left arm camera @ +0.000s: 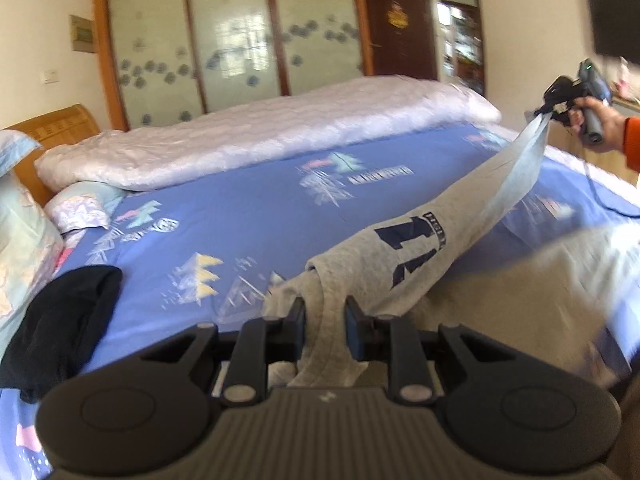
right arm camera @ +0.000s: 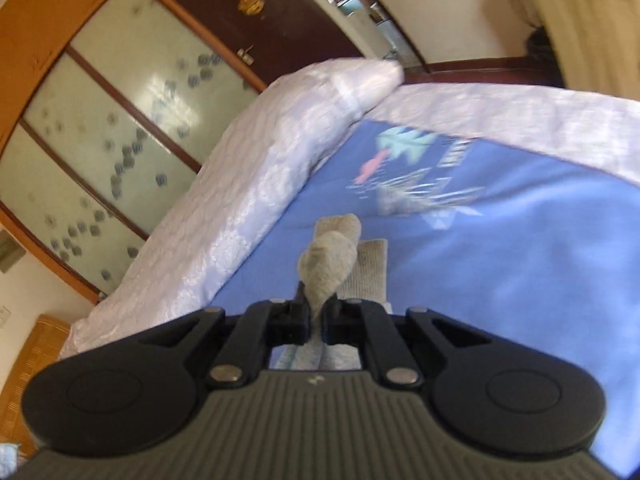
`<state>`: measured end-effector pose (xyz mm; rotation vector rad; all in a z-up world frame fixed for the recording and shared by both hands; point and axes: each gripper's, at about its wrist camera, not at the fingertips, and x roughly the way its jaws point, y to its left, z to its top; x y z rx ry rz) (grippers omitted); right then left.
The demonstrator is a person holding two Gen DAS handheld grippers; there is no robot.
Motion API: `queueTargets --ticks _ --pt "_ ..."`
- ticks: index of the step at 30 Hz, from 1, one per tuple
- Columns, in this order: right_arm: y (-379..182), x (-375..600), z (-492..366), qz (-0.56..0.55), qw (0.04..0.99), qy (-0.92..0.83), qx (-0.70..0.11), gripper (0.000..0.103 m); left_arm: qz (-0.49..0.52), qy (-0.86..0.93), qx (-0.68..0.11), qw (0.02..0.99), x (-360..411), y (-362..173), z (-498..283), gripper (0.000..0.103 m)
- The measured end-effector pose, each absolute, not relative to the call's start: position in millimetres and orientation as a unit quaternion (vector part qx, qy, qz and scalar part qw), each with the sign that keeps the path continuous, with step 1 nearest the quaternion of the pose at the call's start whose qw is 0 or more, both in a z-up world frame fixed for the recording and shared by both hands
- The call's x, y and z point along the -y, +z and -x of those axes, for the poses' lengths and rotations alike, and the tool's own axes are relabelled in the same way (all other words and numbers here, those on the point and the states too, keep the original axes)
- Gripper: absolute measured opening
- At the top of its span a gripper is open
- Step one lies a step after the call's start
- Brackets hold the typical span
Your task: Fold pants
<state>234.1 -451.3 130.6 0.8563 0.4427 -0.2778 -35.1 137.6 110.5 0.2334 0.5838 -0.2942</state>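
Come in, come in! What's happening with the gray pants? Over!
Left gripper clamped on gray pants. Right gripper clamped on the other end. Pants stretched above blue bedsheet. Black garment lies aside.

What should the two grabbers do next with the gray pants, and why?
Probably lower both together so the gray pants land flat on the blue sheet. The left gripper and right gripper each pinch an end, and the cloth hangs stretched between them above the bed, so it cannot be folded until it lies down.

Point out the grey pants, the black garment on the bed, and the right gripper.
grey pants (left arm camera: 416, 248): left wrist view, on the navy printed number.
black garment (left arm camera: 68, 320): left wrist view, middle of the dark fabric.
right gripper (right arm camera: 316, 312): right wrist view, between its fingertips clamping grey cloth.
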Motion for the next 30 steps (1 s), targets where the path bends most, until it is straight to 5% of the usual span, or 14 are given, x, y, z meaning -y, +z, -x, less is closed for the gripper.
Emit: queueTargets --ticks 13,18,22,30 --pt "50.9 457.7 27.7 -0.487 0.833 -0.145 -0.220 0.009 -0.132 -0.150 -0.358 0.912 -147.4 62.2 90.3 0.025" --pt "25.0 467.2 53.3 -0.508 0.814 -0.160 -0.231 0.016 -0.114 -0.149 -0.387 0.903 -153.0 54.7 85.9 0.045" --pt "23.2 474.6 63.7 -0.526 0.808 -0.165 -0.210 0.042 0.018 -0.157 -0.395 0.905 -189.7 67.2 81.3 0.055" --pt "67.3 485.0 62.1 -0.420 0.864 -0.218 -0.171 0.042 0.139 -0.073 -0.394 0.906 -238.8 73.3 66.9 0.056"
